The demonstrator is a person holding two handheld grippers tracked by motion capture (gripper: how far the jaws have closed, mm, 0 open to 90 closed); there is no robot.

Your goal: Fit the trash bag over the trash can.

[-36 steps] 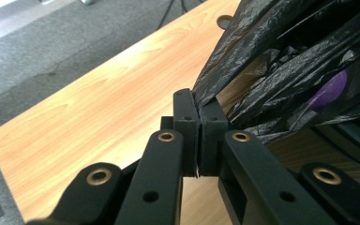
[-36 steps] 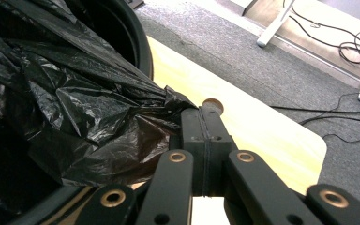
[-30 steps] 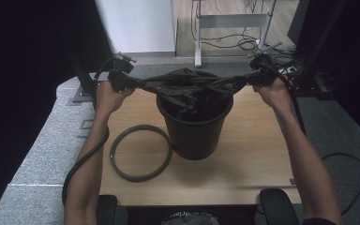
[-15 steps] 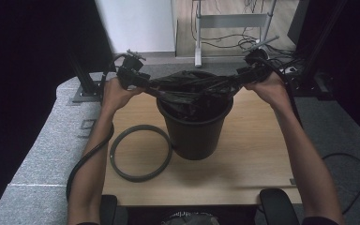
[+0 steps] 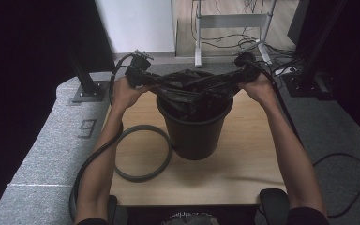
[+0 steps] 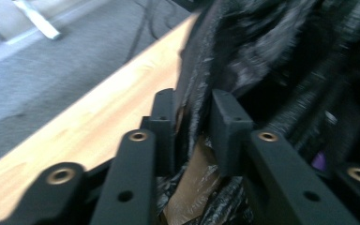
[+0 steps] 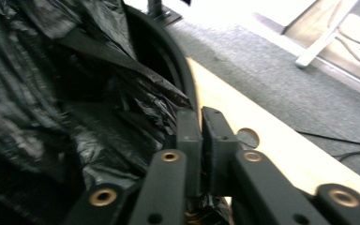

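A black bin [image 5: 194,136] stands on the wooden table [image 5: 243,159] with a black plastic bag [image 5: 192,89] stretched across its mouth. My left gripper [image 5: 143,78] holds the bag's left edge just beyond the rim. In the left gripper view its jaws [image 6: 192,117] have just been closing, with a bunched fold of the bag [image 6: 262,56] pinched between them. My right gripper [image 5: 243,71] holds the right edge. In the right gripper view its jaws [image 7: 200,126] are pressed together on thin film of the bag [image 7: 51,93] beside the bin rim [image 7: 178,65].
A dark ring [image 5: 143,152] lies flat on the table left of the bin. Grey carpet surrounds the table. Black stand feet [image 5: 91,91] sit at the back left, and a white frame with cables [image 5: 234,28] stands behind. A cable trails down from the left gripper past the ring.
Both hands have drawn slightly inward toward the bin, still with the bag stretched between them. The bin and ring have not moved.
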